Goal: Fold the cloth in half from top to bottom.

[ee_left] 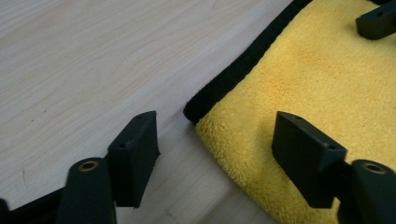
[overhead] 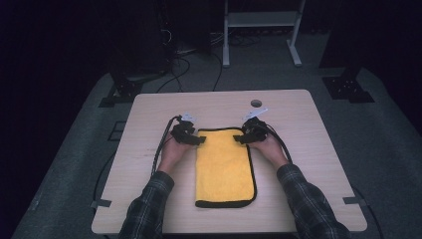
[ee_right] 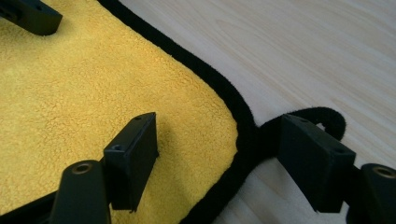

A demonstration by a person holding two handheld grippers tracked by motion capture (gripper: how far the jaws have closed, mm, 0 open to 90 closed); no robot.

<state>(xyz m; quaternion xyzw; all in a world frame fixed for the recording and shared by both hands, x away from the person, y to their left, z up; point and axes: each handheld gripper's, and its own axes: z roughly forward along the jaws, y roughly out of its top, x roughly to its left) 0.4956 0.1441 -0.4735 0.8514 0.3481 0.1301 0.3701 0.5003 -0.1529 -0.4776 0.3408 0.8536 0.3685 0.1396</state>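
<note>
Grippers poised at the far corners of a folded yellow terry cloth with black piping (overhead: 224, 167), lying mid-table on the pale wooden table (overhead: 308, 129): my left gripper (overhead: 199, 140) and right gripper (overhead: 240, 139) gape wide, each straddling a corner, apparently to pinch both together.

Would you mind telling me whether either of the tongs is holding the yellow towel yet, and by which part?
Nothing is held. Both the left tongs and right tongs are open, each straddling a far corner of the yellow towel.
</note>
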